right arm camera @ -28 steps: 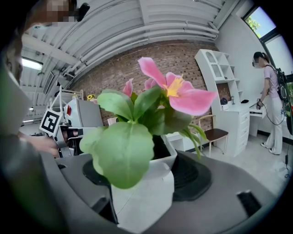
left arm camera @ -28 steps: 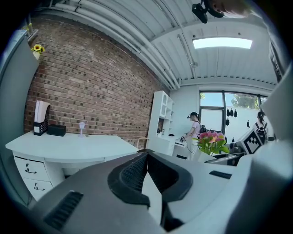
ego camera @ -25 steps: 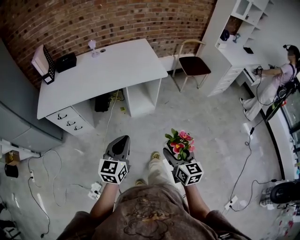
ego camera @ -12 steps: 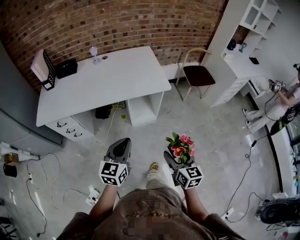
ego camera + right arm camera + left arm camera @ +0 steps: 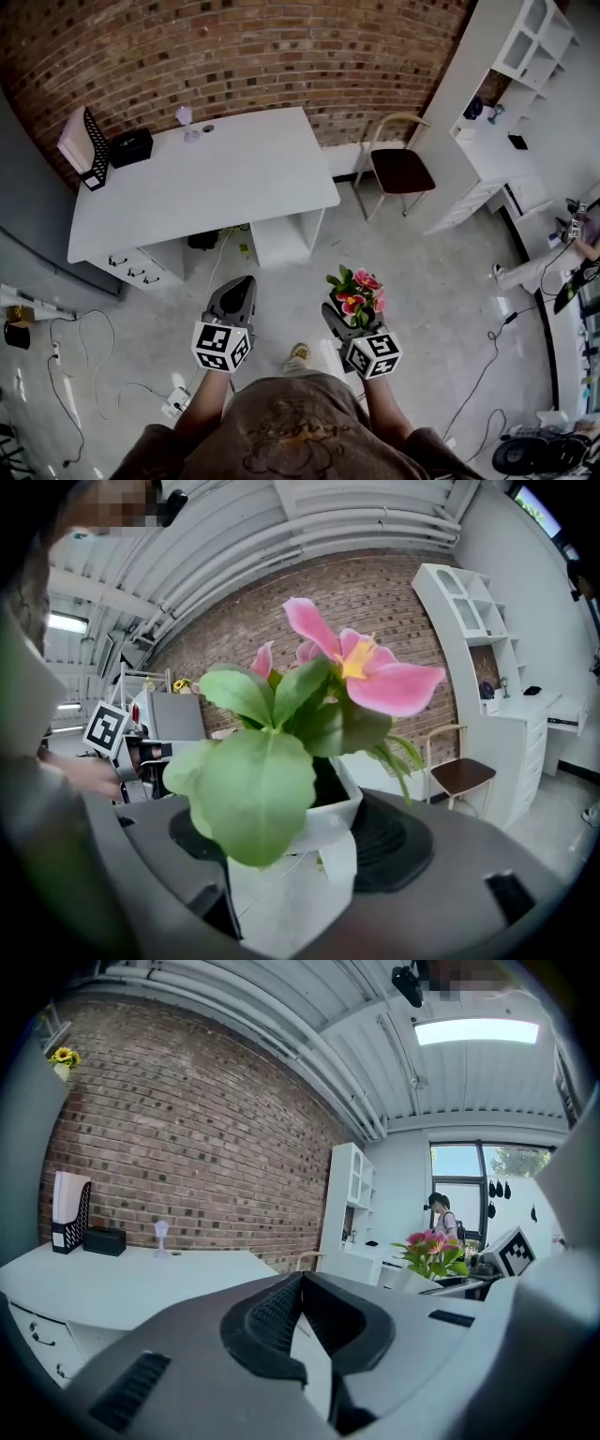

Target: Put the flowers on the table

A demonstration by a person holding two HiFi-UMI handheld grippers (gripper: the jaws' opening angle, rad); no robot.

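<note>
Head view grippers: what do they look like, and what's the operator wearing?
Both alike: the left gripper and right gripper have smooth grey housings tapering to a claw lined with black ribbed pads. Each carries a white cube with black square markers at the rear. No cables visible. The person wears a brown T-shirt with a faint print.

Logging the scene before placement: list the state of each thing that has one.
Pink flowers in white pot: upright, held, not yet set down.
Right hand-held gripper: shut on the pot.
Left hand-held gripper: shut, empty.
White rectangular table: no flowers on it yet.
</note>
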